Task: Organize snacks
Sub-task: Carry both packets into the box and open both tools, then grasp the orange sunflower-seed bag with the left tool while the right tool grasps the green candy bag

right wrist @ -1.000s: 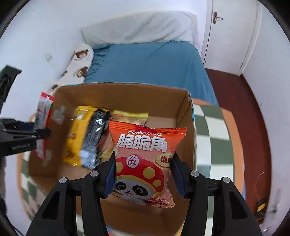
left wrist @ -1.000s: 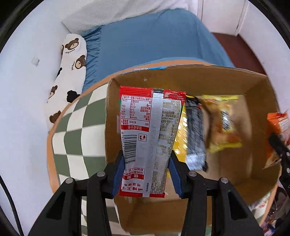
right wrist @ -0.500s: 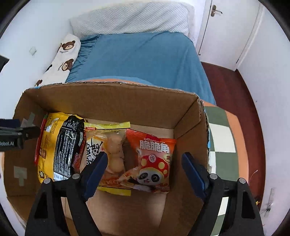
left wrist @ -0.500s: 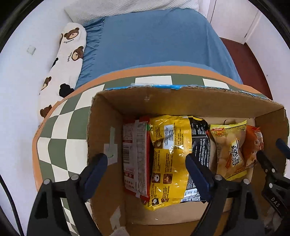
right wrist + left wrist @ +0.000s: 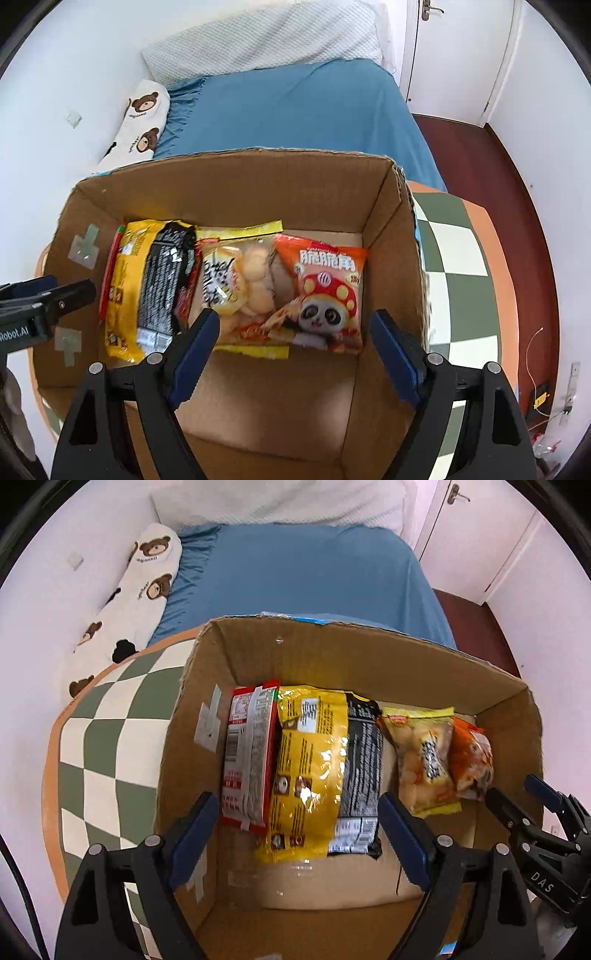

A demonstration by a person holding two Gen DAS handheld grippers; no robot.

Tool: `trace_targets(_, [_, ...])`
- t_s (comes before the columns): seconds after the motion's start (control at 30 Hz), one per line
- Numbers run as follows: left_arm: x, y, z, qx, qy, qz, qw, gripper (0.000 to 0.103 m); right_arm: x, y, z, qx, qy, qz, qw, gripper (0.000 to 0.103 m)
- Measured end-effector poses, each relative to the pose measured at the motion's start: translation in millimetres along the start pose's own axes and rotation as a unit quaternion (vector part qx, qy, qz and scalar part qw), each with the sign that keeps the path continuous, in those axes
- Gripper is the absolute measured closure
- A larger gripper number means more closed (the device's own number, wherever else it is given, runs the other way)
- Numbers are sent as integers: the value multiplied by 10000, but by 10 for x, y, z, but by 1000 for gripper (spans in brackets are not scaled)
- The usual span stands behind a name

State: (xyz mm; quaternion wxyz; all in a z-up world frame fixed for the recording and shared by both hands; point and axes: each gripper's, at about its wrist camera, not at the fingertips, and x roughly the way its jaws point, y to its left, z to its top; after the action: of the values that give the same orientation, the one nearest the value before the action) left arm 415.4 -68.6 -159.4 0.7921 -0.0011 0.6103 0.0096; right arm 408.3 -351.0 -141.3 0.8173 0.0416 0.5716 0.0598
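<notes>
An open cardboard box (image 5: 369, 657) (image 5: 229, 177) stands on the checkered table. Inside lie a red-and-silver packet (image 5: 248, 753), a yellow bag (image 5: 310, 771) (image 5: 125, 280), a black packet (image 5: 360, 768) (image 5: 162, 273), a pale yellow biscuit bag (image 5: 424, 760) (image 5: 240, 284) and an orange panda bag (image 5: 471, 760) (image 5: 325, 295). My left gripper (image 5: 295, 834) hangs open above the box's left half with nothing between its fingers. My right gripper (image 5: 295, 343) hangs open over the right half, above the orange panda bag and not touching it.
The round table (image 5: 103, 746) (image 5: 454, 258) has a green-and-white checkered top with an orange rim. Behind it is a bed with a blue sheet (image 5: 303, 576) and a bear-print pillow (image 5: 133, 590). A door (image 5: 458, 55) and dark red floor (image 5: 480, 158) lie at the right.
Both grippers have opened and let go: the red-and-silver packet now lies at the box's left end and the orange panda bag at its right end. The right gripper has sunk a little.
</notes>
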Motion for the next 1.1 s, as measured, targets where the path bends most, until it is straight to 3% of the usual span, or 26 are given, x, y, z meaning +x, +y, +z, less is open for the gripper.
trace_targets(0.73, [-1223,-36,-1131,-96,-1319,35,9912,15,-1288,234,-841,-163,-936,391,9947,17])
trace_targets(1.1, [-1725,83,-1588,55,-1703,-243,9851,15,-1883,456,-1338,52,-1257,407,9912,17])
